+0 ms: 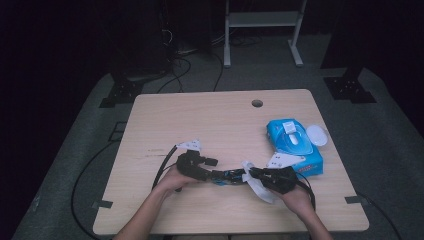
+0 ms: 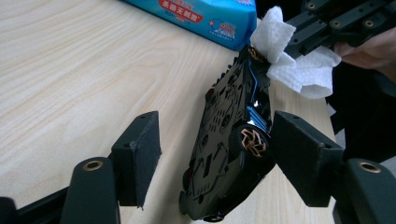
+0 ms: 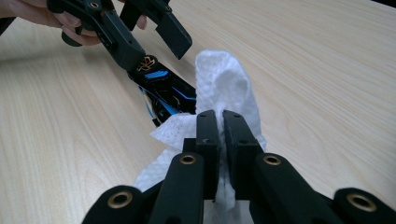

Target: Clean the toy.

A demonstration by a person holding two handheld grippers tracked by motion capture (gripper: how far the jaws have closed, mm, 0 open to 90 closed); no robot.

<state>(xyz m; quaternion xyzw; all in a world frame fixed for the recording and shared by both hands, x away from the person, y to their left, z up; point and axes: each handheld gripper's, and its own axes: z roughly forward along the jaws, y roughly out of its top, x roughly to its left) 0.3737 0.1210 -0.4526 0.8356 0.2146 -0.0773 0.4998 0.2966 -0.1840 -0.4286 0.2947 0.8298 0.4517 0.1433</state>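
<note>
Nearest the lens in the left gripper view, the left gripper [image 2: 210, 154] stands with its fingers [image 2: 138, 154] spread around the black toy sports car with blue trim and copper-coloured wheels [image 2: 229, 126]; one pad touches the wheel side, the other stands clear of the underside, so the car seems propped rather than clamped, tipped on its edge over the worktop, probably to offer its far end for cleaning; there the right gripper [image 3: 221, 122] has its fingers pinched tight on a crumpled white wet wipe [image 3: 224, 84], pressed against the car's end, which suits a wiping stroke; just beyond it lies the blue soft pack of wet wipes [image 1: 295, 145], its white flap lid open, likely the wipe's source and kept within easy reach; the pale wood-grain worktop [image 1: 220, 120] has a round cable hole near its far edge; around it grey carpet, trailing black cables and a white metal frame stand in a dim room.
</note>
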